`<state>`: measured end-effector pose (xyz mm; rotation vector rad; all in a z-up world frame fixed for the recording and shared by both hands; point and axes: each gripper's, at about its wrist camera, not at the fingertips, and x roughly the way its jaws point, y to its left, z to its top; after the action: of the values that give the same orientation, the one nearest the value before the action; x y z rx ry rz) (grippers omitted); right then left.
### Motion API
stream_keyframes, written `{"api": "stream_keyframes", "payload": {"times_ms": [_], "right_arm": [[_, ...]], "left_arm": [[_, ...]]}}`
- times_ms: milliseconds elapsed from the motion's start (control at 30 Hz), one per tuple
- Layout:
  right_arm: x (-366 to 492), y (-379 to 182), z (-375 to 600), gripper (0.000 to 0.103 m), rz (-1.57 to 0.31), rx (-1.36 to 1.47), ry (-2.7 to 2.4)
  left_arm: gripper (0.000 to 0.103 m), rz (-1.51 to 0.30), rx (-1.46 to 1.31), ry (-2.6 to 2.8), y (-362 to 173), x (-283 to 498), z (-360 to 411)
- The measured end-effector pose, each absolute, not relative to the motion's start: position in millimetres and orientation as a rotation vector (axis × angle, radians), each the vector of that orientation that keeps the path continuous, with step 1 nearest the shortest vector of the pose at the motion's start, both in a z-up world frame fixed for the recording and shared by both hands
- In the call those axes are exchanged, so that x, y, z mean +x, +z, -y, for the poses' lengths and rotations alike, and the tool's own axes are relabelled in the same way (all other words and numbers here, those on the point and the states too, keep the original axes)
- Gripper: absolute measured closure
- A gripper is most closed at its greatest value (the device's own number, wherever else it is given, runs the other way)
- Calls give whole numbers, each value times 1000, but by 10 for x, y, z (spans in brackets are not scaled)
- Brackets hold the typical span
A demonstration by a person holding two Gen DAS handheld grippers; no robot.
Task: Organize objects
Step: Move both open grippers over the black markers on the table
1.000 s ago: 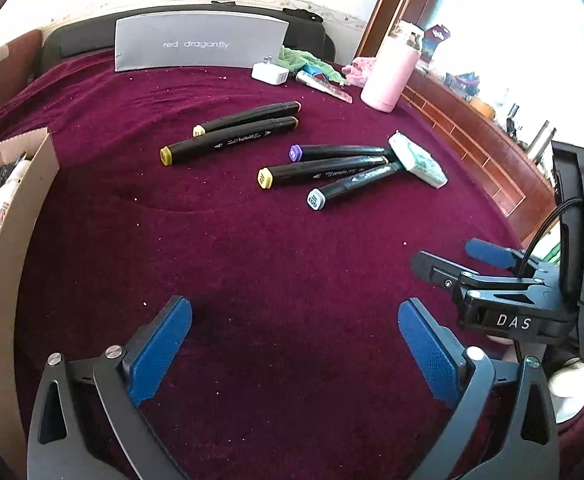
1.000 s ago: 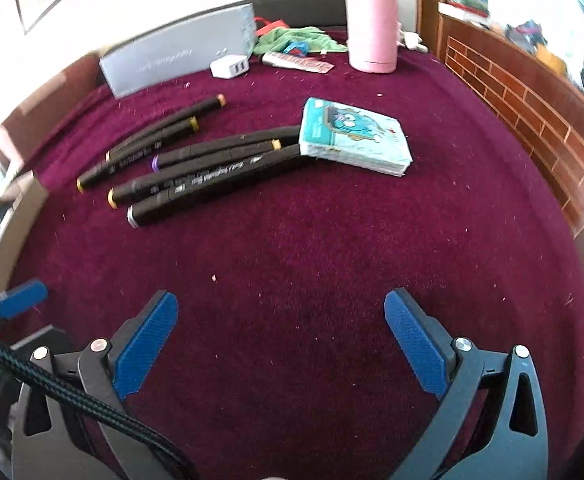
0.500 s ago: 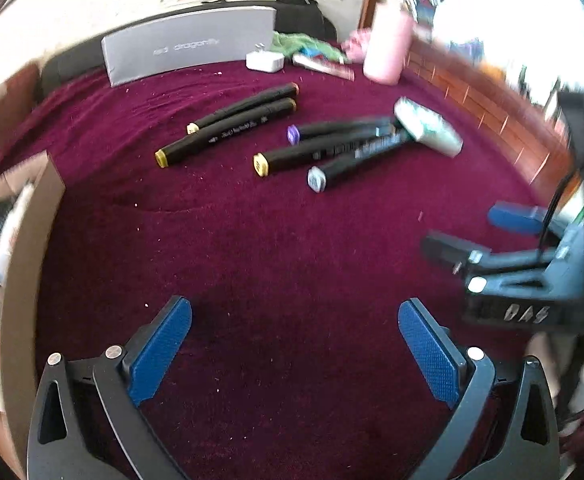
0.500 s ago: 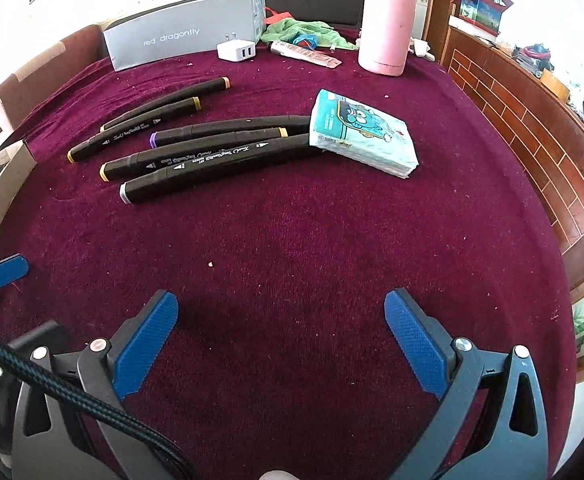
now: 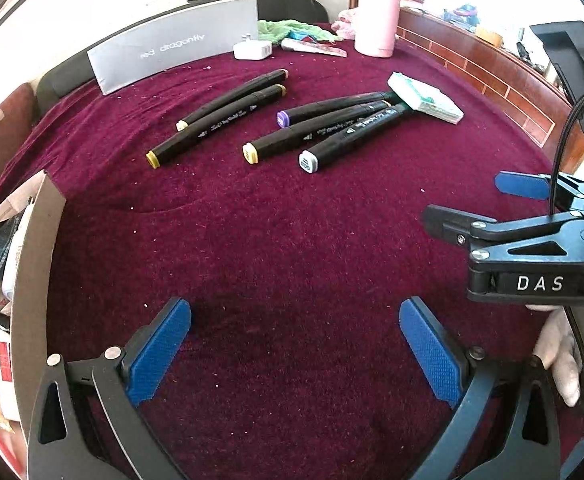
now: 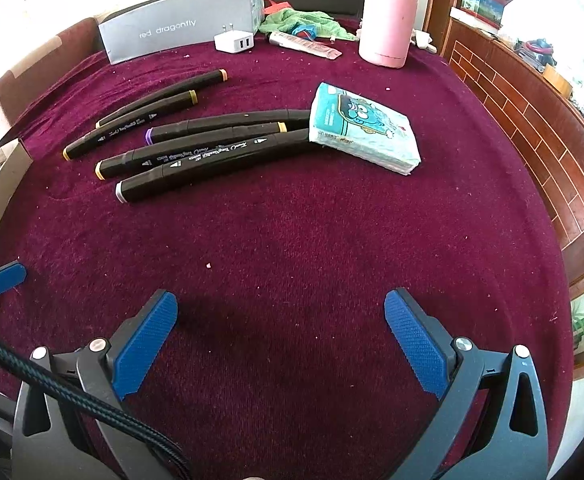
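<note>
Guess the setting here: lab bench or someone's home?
Likely a home: a table under a maroon cloth, everyday clutter at the back such as a pink flask and a USB charger, a wood windowsill alongside.

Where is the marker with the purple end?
The purple-capped marker lies mid-table in both views, farthest back of three side-by-side markers, beside the yellow-capped marker. Its other end reaches the tissue pack on the right.
</note>
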<state>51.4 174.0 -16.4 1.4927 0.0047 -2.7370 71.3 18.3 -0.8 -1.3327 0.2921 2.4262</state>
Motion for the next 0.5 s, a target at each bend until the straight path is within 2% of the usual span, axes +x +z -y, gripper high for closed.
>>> {"api": "stream_keyframes", "payload": {"times_ms": [200, 267, 333, 400, 433, 500], "right_arm": [[524, -160, -1736, 0, -14, 1489, -2751], [538, -152, -1741, 0, -6, 1515, -2768], [613, -99, -1773, 1, -14, 1585, -2813], [748, 51, -1804, 5, -42, 1567, -2879], [814, 174, -1817, 5, -56, 1535, -2908], [888, 522, -1786, 5, -117, 1435, -2986]], "left_arm": [[2, -243, -1295, 2399, 25, 780, -107], [2, -86, -1257, 2369, 64, 768, 57], [2, 194, -1214, 2329, 85, 720, 390], [2, 385, -1184, 2282, 85, 679, 618], [2, 437, -1175, 2263, 79, 668, 673], [2, 410, -1178, 2273, 91, 672, 641]]}}
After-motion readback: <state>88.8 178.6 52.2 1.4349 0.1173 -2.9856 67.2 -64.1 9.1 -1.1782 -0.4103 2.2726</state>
